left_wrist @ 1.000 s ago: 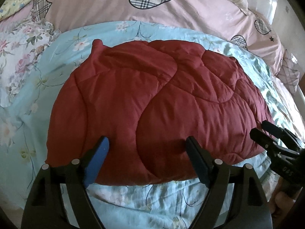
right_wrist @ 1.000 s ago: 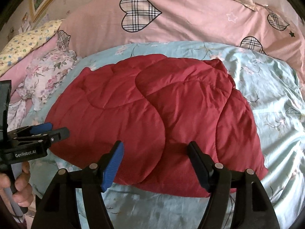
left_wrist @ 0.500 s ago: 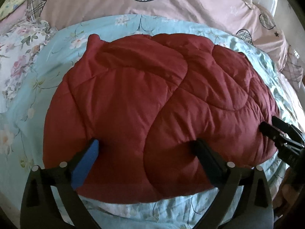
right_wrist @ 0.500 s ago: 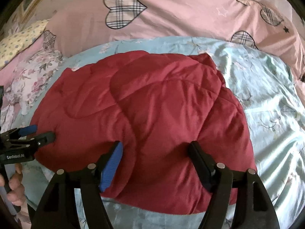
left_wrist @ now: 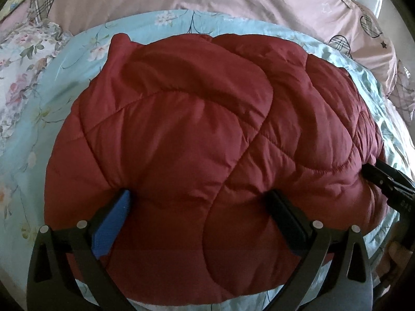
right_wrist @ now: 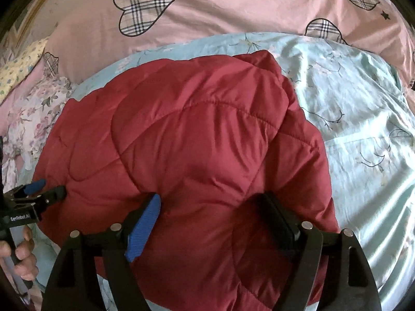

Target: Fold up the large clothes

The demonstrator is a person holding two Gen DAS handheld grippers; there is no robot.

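Note:
A dark red quilted jacket [left_wrist: 197,134] lies folded on the light blue floral sheet [left_wrist: 85,51]; the right wrist view shows the same jacket [right_wrist: 197,140]. My left gripper [left_wrist: 198,195] stands wide open low over the jacket's near left part, its fingertips resting on the puffy fabric. My right gripper [right_wrist: 210,197] is over the near right part with its jaws opening; padding bulges between them but is not pinched. Each gripper shows in the other's view: the right gripper [left_wrist: 376,173] against the jacket's right edge, the left gripper [right_wrist: 49,189] at its left edge.
A pink duvet with plaid hearts [right_wrist: 207,7] fills the far side of the bed. Floral bedding [left_wrist: 18,77] is bunched at the far left. Bare blue sheet [right_wrist: 363,142] spreads to the right of the jacket. A person's hand [right_wrist: 23,256] grips the left handle.
Both grippers have come forward and down onto the jacket, which now fills more of each view. The left jaws have spread much wider, and the right jaws a little.

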